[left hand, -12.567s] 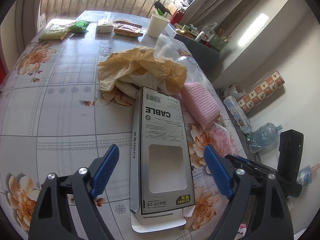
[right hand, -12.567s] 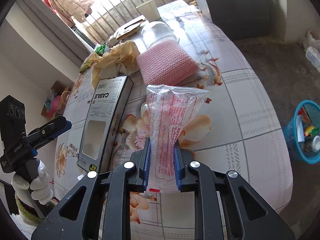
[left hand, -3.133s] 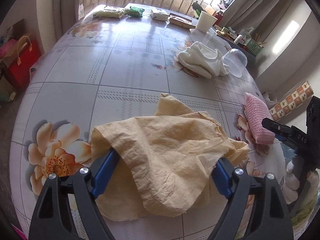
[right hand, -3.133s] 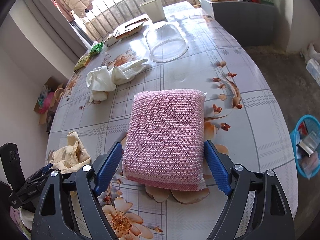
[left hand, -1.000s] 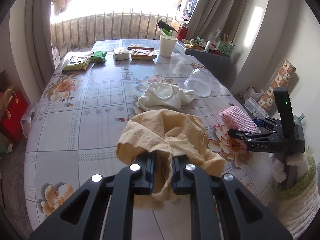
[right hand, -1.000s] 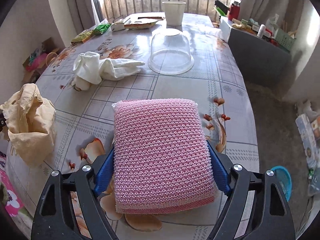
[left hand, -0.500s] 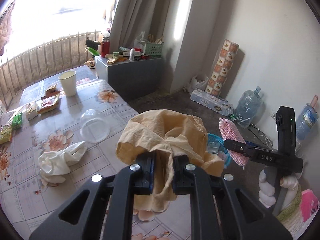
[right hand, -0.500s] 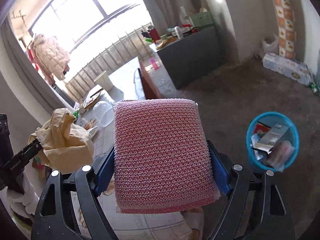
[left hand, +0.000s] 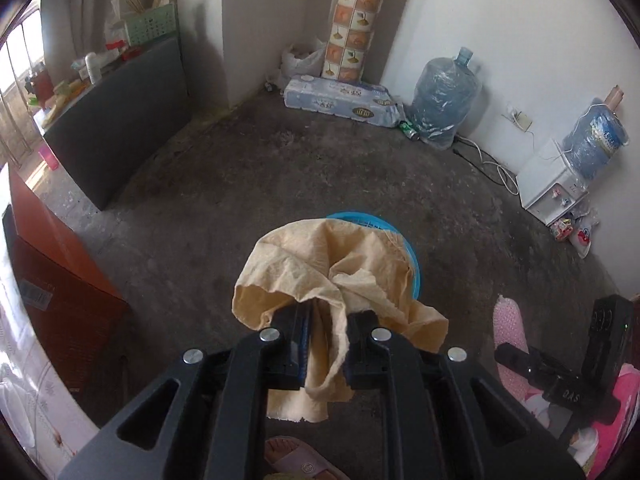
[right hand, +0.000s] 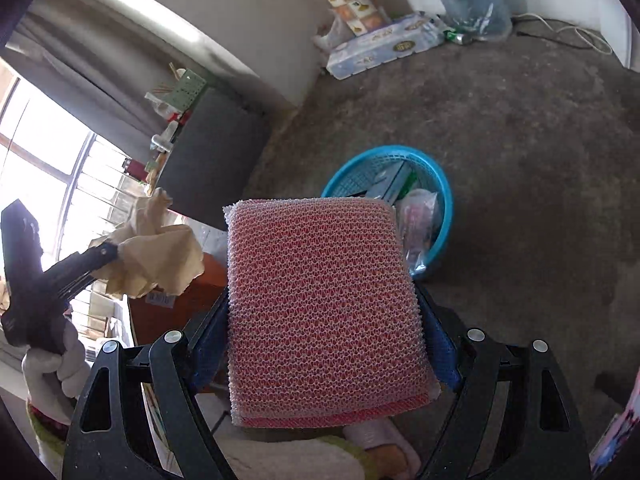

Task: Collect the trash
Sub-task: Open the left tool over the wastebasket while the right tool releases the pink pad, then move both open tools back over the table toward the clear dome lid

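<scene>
Both hand-held grippers are black plastic with open triangular cut-outs in their linkage arms, round silver screws at the pivots and blue ribbed pads lining the fingers (right hand: pixel 440 344). The right gripper (left hand: pixel 516 354) carries white "DAS" lettering on its side and a small green light on its upright black block. A white knitted glove (right hand: pixel 56 372) with a yellow-green cuff covers the hand on the left gripper (right hand: pixel 108 254)
</scene>
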Motion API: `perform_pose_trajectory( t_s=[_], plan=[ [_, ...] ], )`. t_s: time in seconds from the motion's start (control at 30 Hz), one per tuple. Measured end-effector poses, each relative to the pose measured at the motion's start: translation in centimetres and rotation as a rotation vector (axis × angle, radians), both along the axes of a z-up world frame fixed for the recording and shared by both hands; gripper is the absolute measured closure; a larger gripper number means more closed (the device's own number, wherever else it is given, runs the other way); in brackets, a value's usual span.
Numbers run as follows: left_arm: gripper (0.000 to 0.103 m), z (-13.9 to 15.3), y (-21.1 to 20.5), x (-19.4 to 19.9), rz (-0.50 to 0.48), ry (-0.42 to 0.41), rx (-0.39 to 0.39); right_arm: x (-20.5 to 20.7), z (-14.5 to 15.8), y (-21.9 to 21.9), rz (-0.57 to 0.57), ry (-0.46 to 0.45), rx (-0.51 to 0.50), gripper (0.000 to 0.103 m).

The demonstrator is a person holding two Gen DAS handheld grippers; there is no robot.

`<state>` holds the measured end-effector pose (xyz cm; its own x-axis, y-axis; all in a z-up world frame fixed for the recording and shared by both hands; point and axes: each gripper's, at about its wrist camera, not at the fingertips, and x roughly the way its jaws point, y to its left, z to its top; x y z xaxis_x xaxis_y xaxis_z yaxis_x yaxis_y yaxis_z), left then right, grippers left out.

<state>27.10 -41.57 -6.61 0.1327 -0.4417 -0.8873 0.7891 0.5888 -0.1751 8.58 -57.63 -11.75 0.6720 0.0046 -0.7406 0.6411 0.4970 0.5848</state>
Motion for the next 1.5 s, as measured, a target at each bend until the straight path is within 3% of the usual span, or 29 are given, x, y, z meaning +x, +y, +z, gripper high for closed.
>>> perform_pose_trajectory(
  t_s=[0.1,0.23,0.3,0.4,0.53,0.7,0.83,0.93,1.07,1.2,1.27,1.37,1.5],
  plan=[
    [0.091,-5.3,-4.2,2.5,0.059,0.194,0.057,-0.5,-1.4,-1.1,-0.022,0.018,0.025,0.025],
    [0.091,-10.5,-8.8,4.4,0.128,0.319,0.080,-1.3,-2.8,-2.3,-0.050,0.036,0.051,0.025],
    [0.085,-13.3,-10.3,5.3,0.189,0.410,0.080,-1.8,-3.4,-2.7,-0.062,0.047,0.059,0.025],
    [0.055,-17.1,-11.4,6.0,0.274,0.542,0.108,-2.3,-4.2,-3.1,-0.074,0.054,0.070,0.025],
    [0.052,-18.7,-10.1,5.9,0.395,0.707,0.054,-2.5,-4.5,-3.0,-0.065,0.062,0.065,0.025],
    [0.050,-15.3,-9.7,5.5,0.344,0.674,0.018,-1.8,-4.4,-2.8,-0.049,0.072,0.040,0.025],
    [0.050,-9.5,-7.0,4.8,0.254,0.637,-0.058,0.5,-3.4,-3.2,-0.008,0.071,0.000,0.025],
    [0.050,-3.7,-3.0,4.3,0.179,0.580,-0.137,4.0,-3.1,-3.9,0.062,0.111,-0.043,0.025],
    [0.045,3.3,6.0,3.9,0.158,0.459,-0.253,10.5,-4.2,-4.9,0.160,0.192,-0.071,0.023],
    [0.041,7.0,16.6,2.5,0.230,0.260,-0.271,16.9,-7.6,-6.3,0.180,0.309,-0.097,0.021],
    [0.041,7.4,21.9,1.7,0.305,0.191,-0.260,19.4,-10.5,-6.9,0.187,0.350,-0.058,0.020],
    [0.041,6.8,29.7,0.6,0.445,0.181,-0.269,21.5,-14.3,-7.0,0.185,0.439,-0.001,0.020],
    [0.041,6.0,38.0,-1.2,0.594,0.164,-0.250,21.3,-14.9,-6.5,0.150,0.437,0.016,0.020]
  ],
)
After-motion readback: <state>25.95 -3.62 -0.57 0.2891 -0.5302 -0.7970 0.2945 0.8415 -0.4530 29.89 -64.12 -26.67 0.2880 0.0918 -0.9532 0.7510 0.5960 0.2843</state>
